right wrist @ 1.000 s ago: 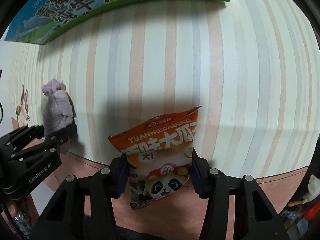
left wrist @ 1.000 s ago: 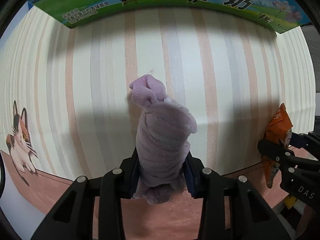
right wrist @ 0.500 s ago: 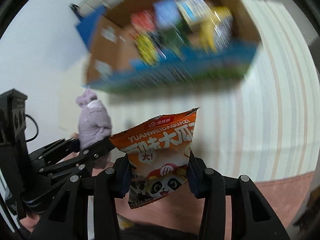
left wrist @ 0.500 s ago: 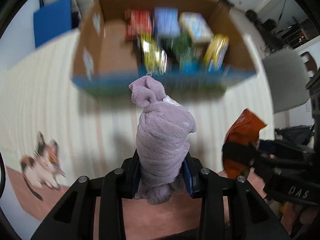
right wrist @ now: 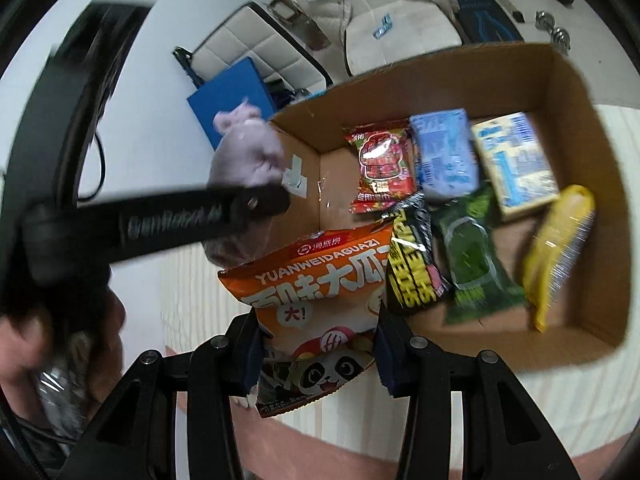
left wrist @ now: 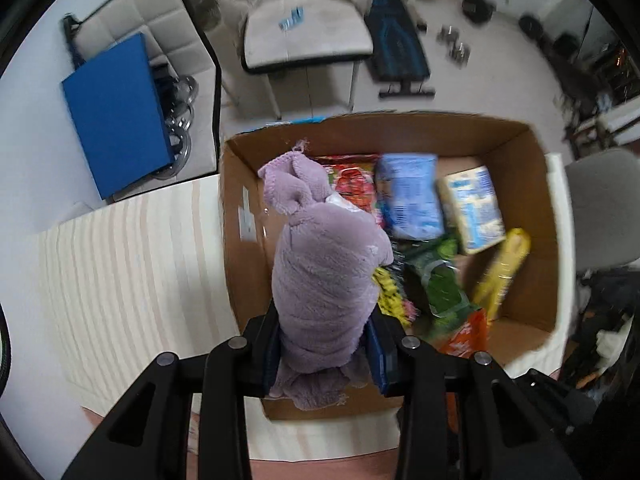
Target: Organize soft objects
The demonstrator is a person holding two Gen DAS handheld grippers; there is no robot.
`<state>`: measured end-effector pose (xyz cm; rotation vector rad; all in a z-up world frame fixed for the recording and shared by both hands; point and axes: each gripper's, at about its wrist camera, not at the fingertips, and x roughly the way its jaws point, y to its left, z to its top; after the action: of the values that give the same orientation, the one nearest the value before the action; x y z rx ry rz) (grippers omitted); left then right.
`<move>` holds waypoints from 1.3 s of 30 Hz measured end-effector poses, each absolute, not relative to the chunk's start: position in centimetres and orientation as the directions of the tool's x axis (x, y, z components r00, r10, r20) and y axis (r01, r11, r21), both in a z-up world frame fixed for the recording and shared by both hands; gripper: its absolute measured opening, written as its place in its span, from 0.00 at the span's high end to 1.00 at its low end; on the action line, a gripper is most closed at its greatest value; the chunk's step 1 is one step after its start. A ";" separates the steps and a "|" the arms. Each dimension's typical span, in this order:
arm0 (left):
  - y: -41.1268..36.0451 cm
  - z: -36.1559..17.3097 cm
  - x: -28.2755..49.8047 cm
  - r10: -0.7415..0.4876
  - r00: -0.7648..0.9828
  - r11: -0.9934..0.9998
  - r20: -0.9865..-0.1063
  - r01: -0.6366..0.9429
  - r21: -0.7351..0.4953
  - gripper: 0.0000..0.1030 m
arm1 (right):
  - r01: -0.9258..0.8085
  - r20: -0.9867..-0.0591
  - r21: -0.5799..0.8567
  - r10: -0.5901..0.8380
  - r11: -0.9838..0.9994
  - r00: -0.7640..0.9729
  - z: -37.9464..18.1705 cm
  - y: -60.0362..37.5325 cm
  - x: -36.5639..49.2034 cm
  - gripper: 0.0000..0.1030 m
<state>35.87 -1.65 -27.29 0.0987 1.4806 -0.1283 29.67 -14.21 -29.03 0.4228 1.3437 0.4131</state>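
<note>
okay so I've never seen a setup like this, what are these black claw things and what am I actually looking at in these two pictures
No robot here: a person holds a handheld gripper in each hand, each with a camera looking along its jaws. The left camera shows the left gripper shut on a rolled purple towel. The right camera shows the right gripper shut on an orange snack bag. Both hang over an open cardboard box on a striped cloth, already holding snack packets.

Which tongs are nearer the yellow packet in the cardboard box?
Right. The right tongs, shut on the orange snack bag, sit nearer the yellow packet; the left tongs, holding the purple plush roll, hang over the box's far side.
</note>
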 end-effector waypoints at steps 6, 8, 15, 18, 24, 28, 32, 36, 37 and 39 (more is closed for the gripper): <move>-2.1 -32.2 39.7 0.045 -0.011 0.986 -0.999 0.162 0.042 0.68 | 0.003 -0.854 0.510 0.505 0.860 0.122 -34.3 -12.0 32.2 0.54; -2.3 -33.8 40.3 0.051 -0.060 0.983 -0.997 0.180 0.039 0.66 | 0.013 -0.856 0.510 0.506 0.860 0.103 -35.6 -11.6 32.6 0.53; -0.7 -36.3 40.8 0.011 -0.112 0.996 -0.994 0.089 0.001 0.57 | 0.028 -0.885 0.465 0.464 0.885 0.039 -38.9 -10.6 34.1 0.33; -0.4 -35.7 40.9 0.015 -0.085 0.997 -0.996 0.081 0.008 0.43 | 0.031 -0.886 0.463 0.462 0.886 0.040 -38.7 -10.9 34.3 0.33; -1.0 -34.3 40.8 0.007 -0.043 0.997 -0.999 0.076 0.003 0.24 | 0.032 -0.897 0.442 0.441 0.896 0.041 -37.7 -12.0 34.2 0.30; -1.5 -33.4 40.2 -0.001 -0.017 0.997 -1.000 0.076 -0.002 0.12 | 0.028 -0.913 0.407 0.405 0.913 0.059 -36.9 -13.6 33.4 0.24; -1.9 -32.2 38.3 -0.022 0.047 0.998 -0.999 0.060 -0.019 0.03 | 0.011 -0.948 0.307 0.305 0.952 0.087 -34.9 -16.3 32.4 0.11; -1.7 -31.8 34.9 -0.064 0.119 0.998 -0.991 0.021 -0.062 0.02 | -0.001 -0.973 0.194 0.193 0.981 0.124 -33.2 -19.3 31.1 0.06; -1.7 -31.7 34.1 -0.070 0.132 0.998 -0.989 0.010 -0.069 0.02 | 0.000 -0.976 0.174 0.172 0.985 0.136 -33.0 -19.9 30.7 0.03; -1.5 -31.2 32.2 -0.061 0.183 0.997 -0.981 -0.031 -0.068 0.02 | 0.000 -0.979 0.129 0.127 0.992 0.160 -32.4 -21.1 30.0 0.00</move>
<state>32.23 -1.55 -31.22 -0.0781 1.3871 -0.0218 30.00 -21.06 -32.41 0.1071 1.4077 0.0909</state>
